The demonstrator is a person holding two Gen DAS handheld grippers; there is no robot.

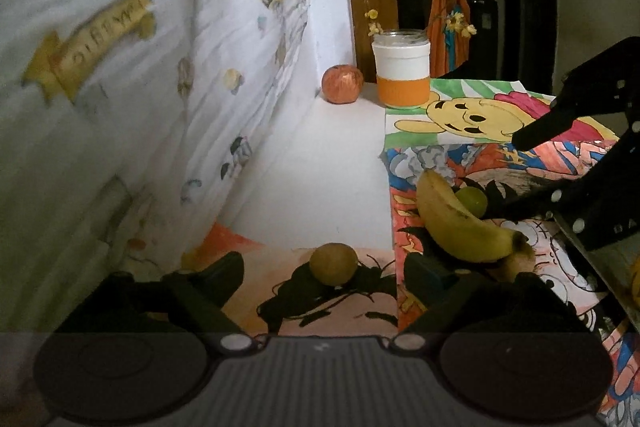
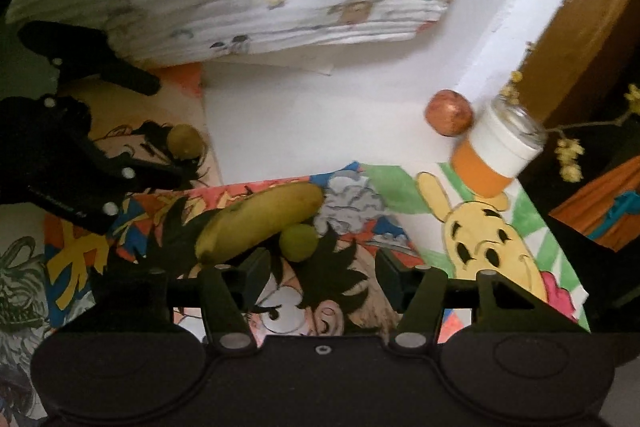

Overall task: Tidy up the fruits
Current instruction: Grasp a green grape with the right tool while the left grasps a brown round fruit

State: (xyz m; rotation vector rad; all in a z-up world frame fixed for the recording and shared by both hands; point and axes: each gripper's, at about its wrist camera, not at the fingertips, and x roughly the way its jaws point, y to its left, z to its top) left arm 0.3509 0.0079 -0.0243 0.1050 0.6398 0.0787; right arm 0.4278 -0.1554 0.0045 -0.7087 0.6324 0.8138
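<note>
Left wrist view: the left gripper [image 1: 322, 273] stands spread wide, its jaws either side of a small round yellow-brown fruit [image 1: 333, 264] that lies on a coloured cartoon drawing; the pads are clear of it and nothing is held. To the right, a curved yellow banana [image 1: 460, 225] rests on a second drawing, with a small round green fruit [image 1: 472, 201] just behind it, seemingly touching. A red apple [image 1: 343, 83] sits far back on the white tabletop [image 1: 320, 163], against the wall and beside a glass jar with a white and orange band [image 1: 402, 73] holding yellow flower sprigs.

Right wrist view: the right gripper [image 2: 314, 273] is partly spread and holds nothing. The green fruit lies just ahead of its jaws, towards the left finger; the banana's stem end sits close by that finger.

Assessment of handling: the round fruits appear firm, smooth and light; they are likely to roll if nudged off-centre, so each should be taken across its widest part, pads square to it. The banana looks soft-skinned and prone to bruising; a moderate grip across its middle would balance it. The apple, judged heaviest, stands close to the jar, which appears fragile and top-heavy; approach from the side away from it.
</note>
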